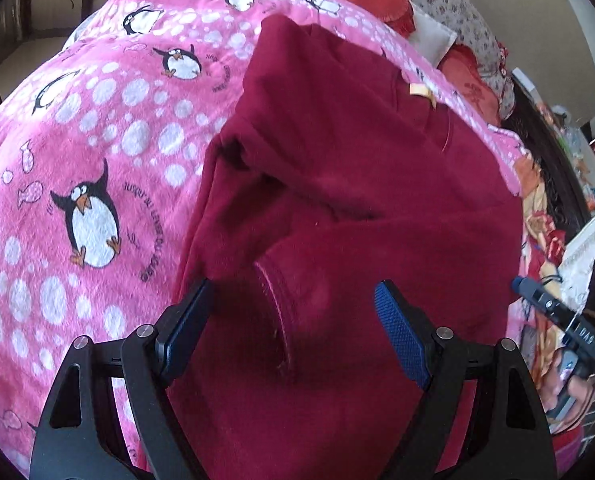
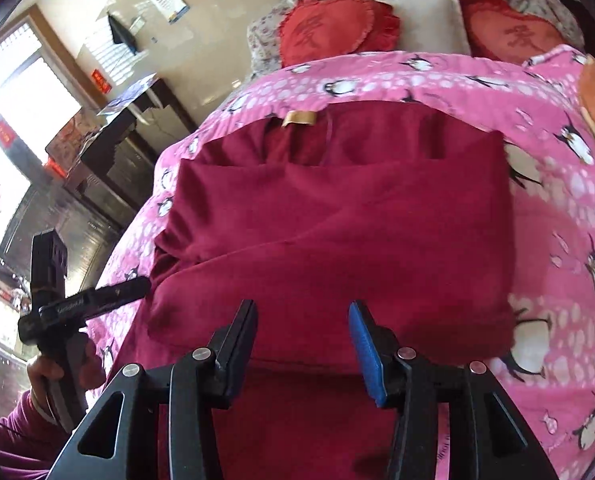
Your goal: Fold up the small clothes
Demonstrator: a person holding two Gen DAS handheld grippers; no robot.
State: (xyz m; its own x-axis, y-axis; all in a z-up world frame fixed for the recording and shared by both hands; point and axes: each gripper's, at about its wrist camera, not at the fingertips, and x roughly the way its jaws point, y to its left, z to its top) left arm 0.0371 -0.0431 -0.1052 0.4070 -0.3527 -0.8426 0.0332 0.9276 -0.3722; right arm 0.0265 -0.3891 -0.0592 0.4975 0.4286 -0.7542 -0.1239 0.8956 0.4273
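Note:
A dark red fleece garment point(image 1: 357, 184) lies partly folded on a pink penguin blanket point(image 1: 97, 140). A tan label point(image 1: 417, 90) shows near its far edge. My left gripper point(image 1: 293, 292) is open just above the garment, with a stitched hem between its jaws. In the right wrist view the garment point(image 2: 337, 220) shows as a folded block with the label point(image 2: 299, 118) at the far edge. My right gripper point(image 2: 302, 312) is open and empty over the garment's near fold. The right gripper also shows in the left wrist view point(image 1: 515, 282), and the left gripper in the right wrist view point(image 2: 147, 282).
Red heart cushions point(image 2: 333, 28) and a white pillow point(image 2: 429, 24) lie at the bed's head. A dark cabinet point(image 2: 129, 140) and bright windows point(image 2: 29, 96) stand to the left of the bed. A flowered cover point(image 1: 541, 232) hangs at the bed's right edge.

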